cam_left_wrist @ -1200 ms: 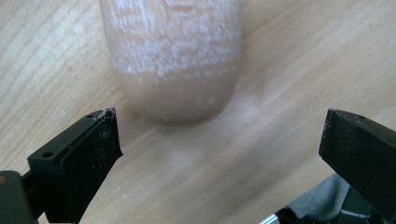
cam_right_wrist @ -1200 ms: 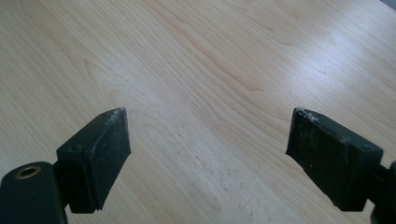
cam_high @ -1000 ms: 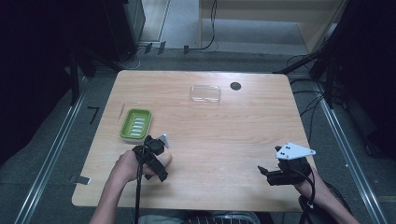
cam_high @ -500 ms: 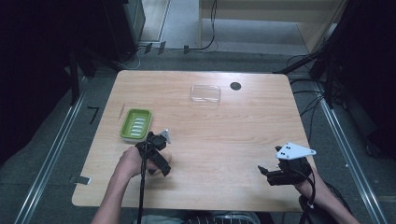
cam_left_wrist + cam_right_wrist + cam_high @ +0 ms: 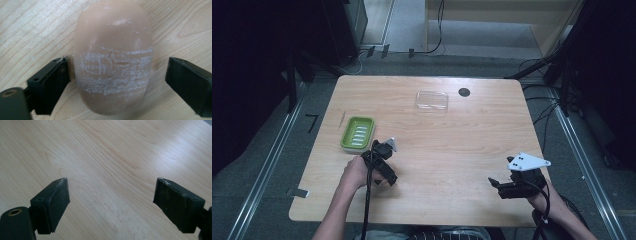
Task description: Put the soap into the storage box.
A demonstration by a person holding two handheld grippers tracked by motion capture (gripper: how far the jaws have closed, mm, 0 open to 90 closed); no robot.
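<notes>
A tan oval soap bar (image 5: 112, 57) with white scuff marks lies on the wooden table (image 5: 452, 145). My left gripper (image 5: 116, 72) is open and straddles it: the left jaw is at the soap's side, while a gap remains at the right jaw. In the high view the left gripper (image 5: 381, 161) points down at the table just right of a green soap dish (image 5: 358, 133), and the soap is hidden beneath it. My right gripper (image 5: 498, 186) rests near the front right corner, open (image 5: 111, 192) over bare wood.
A clear plastic lid (image 5: 431, 100) lies at the back centre of the table, with a small black disc (image 5: 464, 92) to its right. A thin stick (image 5: 343, 119) lies beside the dish's far left corner.
The left hand and gripper have shifted slightly forward and to the right near the dish. The right gripper has not moved.
</notes>
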